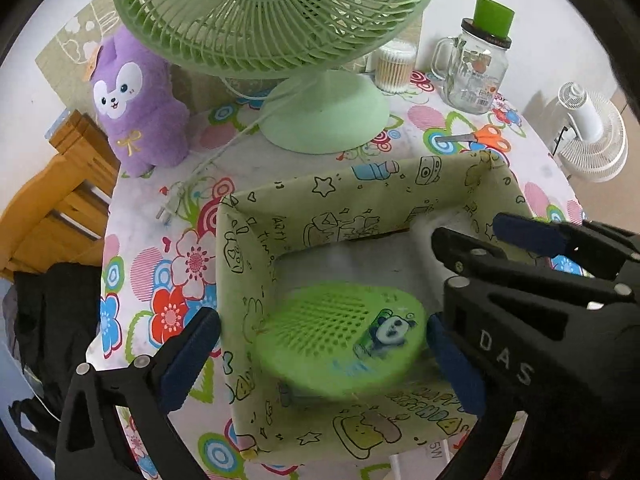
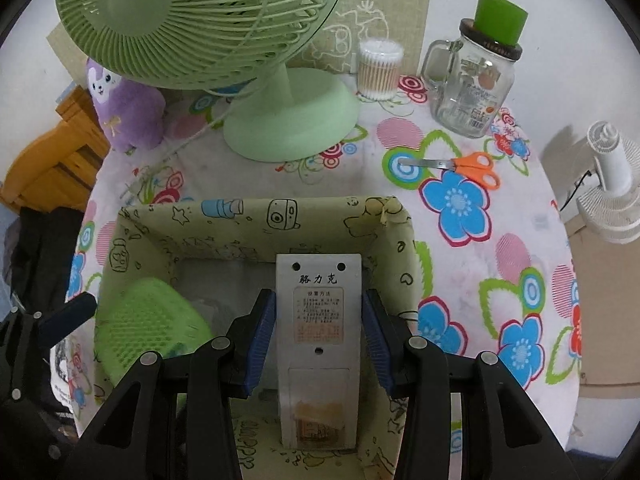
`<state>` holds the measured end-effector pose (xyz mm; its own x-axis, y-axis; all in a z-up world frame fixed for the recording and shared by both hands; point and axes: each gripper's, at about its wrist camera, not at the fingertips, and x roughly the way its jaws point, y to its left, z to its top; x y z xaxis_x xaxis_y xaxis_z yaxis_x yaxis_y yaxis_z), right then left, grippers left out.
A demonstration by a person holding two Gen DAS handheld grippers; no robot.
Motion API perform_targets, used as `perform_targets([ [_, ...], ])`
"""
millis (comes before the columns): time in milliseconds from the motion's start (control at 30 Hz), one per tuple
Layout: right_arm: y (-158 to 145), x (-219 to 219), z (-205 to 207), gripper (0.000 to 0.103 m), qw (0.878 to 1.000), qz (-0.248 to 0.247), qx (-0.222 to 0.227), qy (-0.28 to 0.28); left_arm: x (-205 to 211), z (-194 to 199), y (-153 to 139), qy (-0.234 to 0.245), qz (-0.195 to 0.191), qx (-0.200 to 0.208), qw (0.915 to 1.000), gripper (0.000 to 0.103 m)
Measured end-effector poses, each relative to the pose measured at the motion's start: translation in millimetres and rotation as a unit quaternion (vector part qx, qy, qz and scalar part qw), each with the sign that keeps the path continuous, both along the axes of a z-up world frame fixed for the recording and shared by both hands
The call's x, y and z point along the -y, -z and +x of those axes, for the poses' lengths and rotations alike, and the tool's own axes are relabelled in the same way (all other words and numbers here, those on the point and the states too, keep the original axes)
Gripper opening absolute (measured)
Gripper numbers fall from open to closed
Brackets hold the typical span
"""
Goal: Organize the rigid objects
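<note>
A green patterned storage box (image 1: 256,240) (image 2: 120,248) stands on the flowered table. A green perforated disc with a panda sticker (image 1: 340,340) (image 2: 148,324) is inside it, blurred. My left gripper (image 1: 320,352) is open wide around the disc, not touching it; its left finger is outside the box wall. My right gripper (image 2: 318,336) is shut on a grey metal block with printed labels (image 2: 319,312), held over the box's right part. The right gripper also shows in the left wrist view (image 1: 468,236).
Behind the box stand a green desk fan (image 1: 324,116) (image 2: 288,124), a purple plush (image 1: 136,100), a cotton swab tub (image 2: 378,70) and a glass mug jar with a green cup (image 2: 472,80). Orange scissors (image 2: 460,166) lie on the right. A white fan (image 2: 612,184) is beyond the table.
</note>
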<state>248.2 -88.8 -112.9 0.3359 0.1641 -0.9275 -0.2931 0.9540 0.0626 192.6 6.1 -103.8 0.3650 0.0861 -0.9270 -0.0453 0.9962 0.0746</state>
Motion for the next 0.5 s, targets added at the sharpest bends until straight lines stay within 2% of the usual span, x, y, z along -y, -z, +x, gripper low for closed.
perform_targets([
  [67, -2, 0, 0, 0.063, 1.000, 0.014, -0.001, -0.006, -2, 0, 1, -0.004, -0.001, -0.004, 1.0000, 0.103],
  [100, -4, -1, -3, 0.066, 1.000, 0.016, 0.002, -0.010, -4, 0, 1, -0.006, -0.007, -0.006, 0.9999, 0.103],
  [167, -7, -5, -7, 0.079, 1.000, -0.001, 0.012, -0.013, -6, -1, 0, -0.010, -0.016, -0.008, 0.9998, 0.103],
  [367, -18, -2, -20, 0.080, 0.999, -0.009, 0.023, -0.029, -13, -9, -7, -0.017, -0.014, -0.003, 0.9998, 0.103],
  [500, -25, 6, -28, 0.088, 0.999, -0.016, 0.031, -0.014, -14, -16, -8, -0.017, -0.011, -0.005, 0.9998, 0.103],
])
